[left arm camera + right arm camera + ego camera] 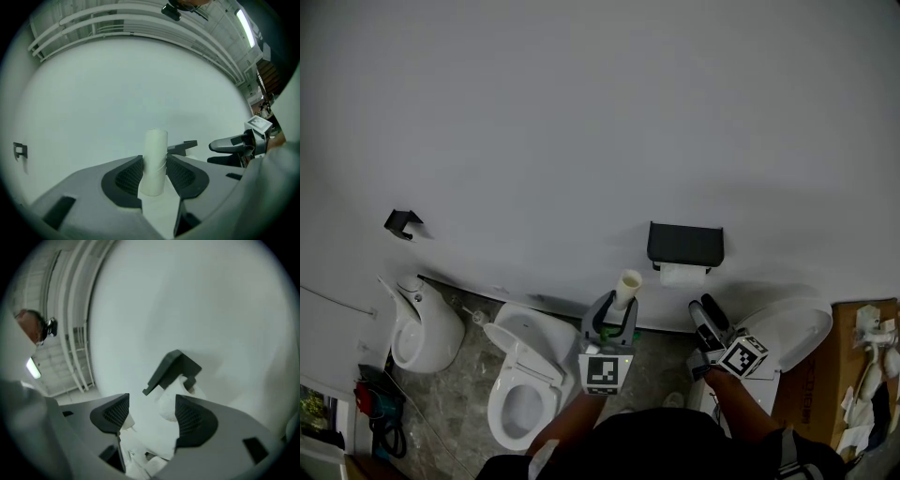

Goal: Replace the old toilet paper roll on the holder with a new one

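Head view, lower centre: my left gripper point(617, 319), grey plastic with black pads, is clenched on a pale cream cardboard tube point(628, 285). The tube is a bare hollow cylinder that stands nearly upright and sticks out above the jaws. In the left gripper view the two mesh-textured pads press its sides at mid-frame, and a thin seam spirals round the card.

Just to the right, my right gripper point(703, 306) has its jaws spread wide with nothing between the ribbed pads. Above it, right of centre, a black box-shaped holder point(685, 244) with a flat lid is fixed to the smooth white wall point(581, 112). A soft white paper roll point(682, 275) sits under that lid. In the right gripper view the roll shows beyond the gap between the pads, apart from them.

At lower left a glossy white ceramic toilet point(520, 375) stands on a mottled grey stone floor point(464, 394).
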`<state>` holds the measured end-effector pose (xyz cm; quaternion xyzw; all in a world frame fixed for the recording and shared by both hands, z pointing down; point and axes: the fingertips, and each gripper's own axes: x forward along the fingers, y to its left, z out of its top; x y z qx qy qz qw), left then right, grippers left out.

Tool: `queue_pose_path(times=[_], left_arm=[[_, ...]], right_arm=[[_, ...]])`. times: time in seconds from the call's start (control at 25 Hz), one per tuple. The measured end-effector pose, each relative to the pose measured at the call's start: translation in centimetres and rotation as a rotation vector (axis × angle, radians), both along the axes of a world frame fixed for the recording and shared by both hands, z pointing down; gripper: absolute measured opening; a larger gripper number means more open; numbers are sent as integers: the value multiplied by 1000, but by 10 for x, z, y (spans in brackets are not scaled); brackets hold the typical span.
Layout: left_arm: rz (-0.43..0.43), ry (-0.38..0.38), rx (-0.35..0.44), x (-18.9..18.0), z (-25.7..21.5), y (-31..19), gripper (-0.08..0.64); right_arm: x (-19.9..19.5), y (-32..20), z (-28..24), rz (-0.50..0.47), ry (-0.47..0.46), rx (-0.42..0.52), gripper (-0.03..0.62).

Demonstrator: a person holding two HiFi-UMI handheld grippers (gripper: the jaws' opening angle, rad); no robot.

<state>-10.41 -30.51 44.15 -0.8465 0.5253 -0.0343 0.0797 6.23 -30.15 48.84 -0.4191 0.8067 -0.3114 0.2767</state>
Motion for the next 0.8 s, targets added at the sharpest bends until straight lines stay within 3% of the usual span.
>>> queue_pose_path(times=[0.24, 0.4, 0.56, 0.8], left_arm=[[15, 48, -17, 3, 0, 3, 158], [25, 64, -21, 6, 0, 6, 158], [29, 62, -17, 5, 0, 9, 158], [17, 54, -8, -4, -3, 10, 158]], right_arm=[[-8, 20, -57, 15, 297, 252, 226], [-18, 30, -73, 15, 537, 368, 216], [-23, 35, -79, 20, 806, 462, 216], [-20, 35, -82, 70, 1037, 517, 213]])
